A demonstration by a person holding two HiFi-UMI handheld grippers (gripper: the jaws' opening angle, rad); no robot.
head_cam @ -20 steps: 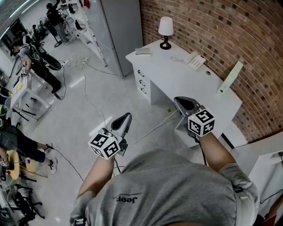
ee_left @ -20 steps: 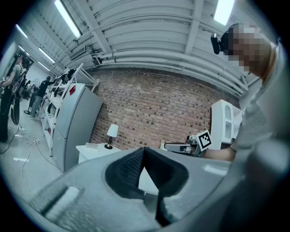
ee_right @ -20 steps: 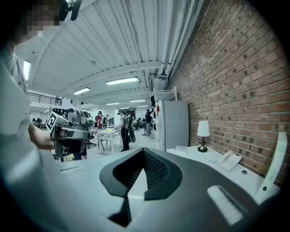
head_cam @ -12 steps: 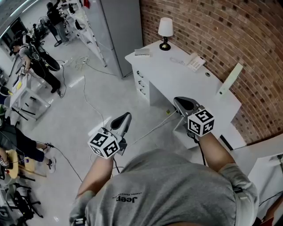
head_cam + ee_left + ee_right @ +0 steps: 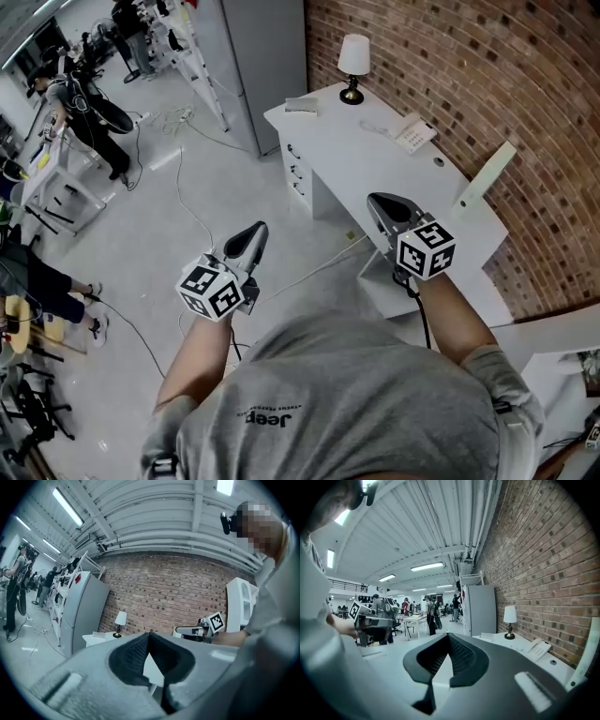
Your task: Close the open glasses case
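- The left gripper [image 5: 251, 232] is held out level over the bare floor [image 5: 169, 225], well apart from the desk [image 5: 375, 173]. Its jaws are pressed together, tip against tip.
- The right gripper [image 5: 381, 202] tilts slightly down, out over the near side of the desk. Its jaws are pressed together too.
- A small pale thing [image 5: 302, 105] lies on the far left corner of the desk, near the lamp [image 5: 352, 58]. It is too small to tell whether it is the glasses case; both grippers are well apart from it.
- A phone [image 5: 413, 132] sits further right on the desk, near the brick wall [image 5: 487, 66]. A pale board [image 5: 487, 173] leans against that wall at the desk's right end.
- Drawers [image 5: 298, 169] face the floor on the desk's left side.
- A tall grey cabinet [image 5: 258, 56] stands just left of the desk, against the wall.
- Cables [image 5: 192, 211] trail over the floor between the left gripper and the cabinet.
- People [image 5: 84, 103] stand by tables and racks at the far left.
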